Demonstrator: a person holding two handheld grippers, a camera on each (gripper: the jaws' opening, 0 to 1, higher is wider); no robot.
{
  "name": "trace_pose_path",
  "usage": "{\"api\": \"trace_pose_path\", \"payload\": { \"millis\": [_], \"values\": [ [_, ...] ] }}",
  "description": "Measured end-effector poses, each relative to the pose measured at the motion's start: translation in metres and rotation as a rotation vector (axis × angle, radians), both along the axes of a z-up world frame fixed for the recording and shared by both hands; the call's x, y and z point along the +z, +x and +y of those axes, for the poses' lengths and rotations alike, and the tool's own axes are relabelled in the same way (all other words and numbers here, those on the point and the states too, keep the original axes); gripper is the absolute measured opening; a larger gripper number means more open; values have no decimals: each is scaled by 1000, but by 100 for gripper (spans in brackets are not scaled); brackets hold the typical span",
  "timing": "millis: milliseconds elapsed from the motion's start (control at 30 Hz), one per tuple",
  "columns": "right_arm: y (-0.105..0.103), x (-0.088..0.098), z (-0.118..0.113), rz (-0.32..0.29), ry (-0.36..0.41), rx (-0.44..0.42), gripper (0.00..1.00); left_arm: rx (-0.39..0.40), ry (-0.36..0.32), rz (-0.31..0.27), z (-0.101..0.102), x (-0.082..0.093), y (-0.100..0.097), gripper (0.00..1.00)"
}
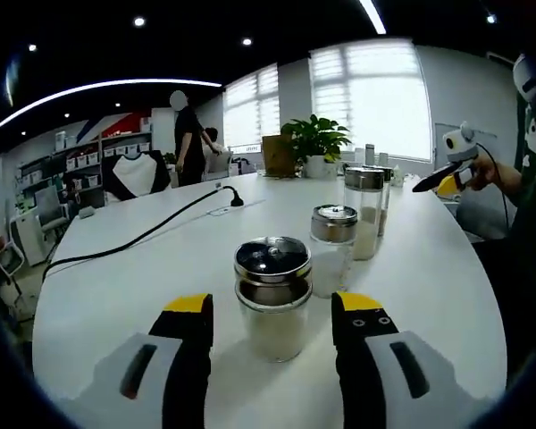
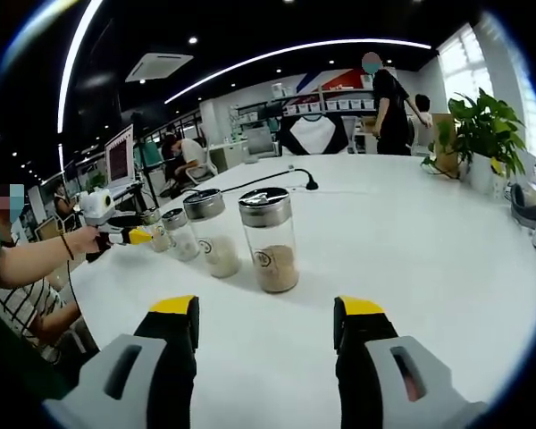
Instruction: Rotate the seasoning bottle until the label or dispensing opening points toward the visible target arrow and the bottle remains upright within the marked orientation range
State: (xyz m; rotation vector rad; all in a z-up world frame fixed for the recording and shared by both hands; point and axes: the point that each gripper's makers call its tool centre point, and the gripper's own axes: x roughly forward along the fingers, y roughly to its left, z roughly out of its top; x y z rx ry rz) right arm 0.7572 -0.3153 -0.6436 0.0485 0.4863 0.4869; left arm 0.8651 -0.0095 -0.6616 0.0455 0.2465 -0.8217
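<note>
1. The step in hand is judged to be the approach: no bottle is held yet, and no target arrow or marked range can be made out on the white oval surface [image 1: 143,295].
2. In the left gripper view, the left gripper [image 1: 272,326] is seen wide open and empty, its yellow-tipped black jaws standing either side of a short clear glass seasoning bottle with a dark metal cap and pale contents [image 1: 272,299]; whether the jaws touch the glass cannot be told.
3. Behind that bottle a second short capped jar [image 1: 332,248] and a taller capped glass jar [image 1: 364,212] are lined up, all upright.
4. In the right gripper view, the right gripper [image 2: 268,326] is likewise open and empty, apart from a tall glass jar with brown contents [image 2: 270,239] at the near end of the same row.
5. The next move is judged to call for the left jaws being closed squarely on the bottle body, then a turn about its upright axis without tilting.
6. A black cable [image 1: 143,234] lies well apart from the row.
</note>
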Motion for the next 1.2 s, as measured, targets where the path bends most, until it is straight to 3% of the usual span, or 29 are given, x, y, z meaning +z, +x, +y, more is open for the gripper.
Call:
{"api": "trace_pose_path", "payload": {
  "millis": [33,133,233,400,567,733,800,900,933,1033,1133,1200],
  "values": [
    [-1,-1,1,2,-2,3,61,5,-1,-10,1,2,0,61],
    [-3,-4,3,7,-21,22,61,55,101,-64,11,3,-6,63],
    [-3,-2,6,4,-9,30,61,104,58,-89,14,7,-8,65],
    [-2,1,6,-6,-4,26,61,240,56,-29,26,-2,-17,67],
    [-2,-2,4,-4,3,15,61,387,-36,-25,31,11,-22,71],
    [-2,-3,5,1,4,12,61,444,10,-22,28,10,-20,70],
    [-2,-2,6,0,5,15,61,488,-3,5,26,7,-23,70],
    [1,1,6,-8,12,11,61,523,0,-11,21,7,-25,70],
    [1,1,6,-8,8,13,61,571,-17,1,25,6,-25,69],
    [3,1,7,-9,8,15,61,573,-71,-1,16,8,-22,68],
    [3,0,7,-7,8,16,61,597,-30,-4,12,6,-22,66],
    [3,-2,7,-3,12,12,61,622,-42,-11,13,8,-21,66]
  ]
}}
